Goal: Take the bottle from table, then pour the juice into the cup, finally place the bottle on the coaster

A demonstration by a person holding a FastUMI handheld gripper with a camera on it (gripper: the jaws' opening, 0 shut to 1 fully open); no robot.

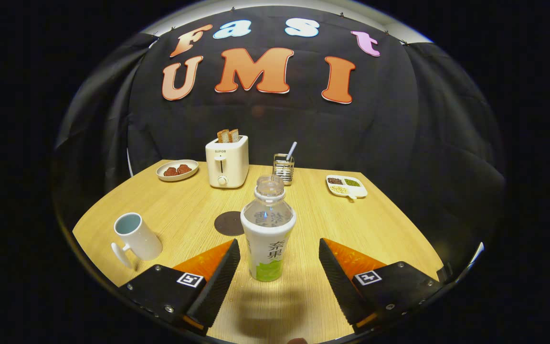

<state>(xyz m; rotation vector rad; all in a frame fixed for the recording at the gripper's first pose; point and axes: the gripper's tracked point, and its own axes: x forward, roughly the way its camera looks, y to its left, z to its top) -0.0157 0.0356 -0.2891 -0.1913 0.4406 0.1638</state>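
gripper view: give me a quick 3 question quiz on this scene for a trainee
1. True or false: the gripper is shut on the bottle.
2. Which lies nearest the bottle? A) coaster B) toaster C) plate
3. Fill in: the bottle's cap is ____.

Key: 1. False; the fingers stand open on either side of the bottle, not touching it. 2. A. 3. off.

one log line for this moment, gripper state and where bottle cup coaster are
phase: approach | hand-held gripper: open, no contact | bottle: upright between fingers, uncapped | cup: left of fingers | coaster: bare, behind bottle
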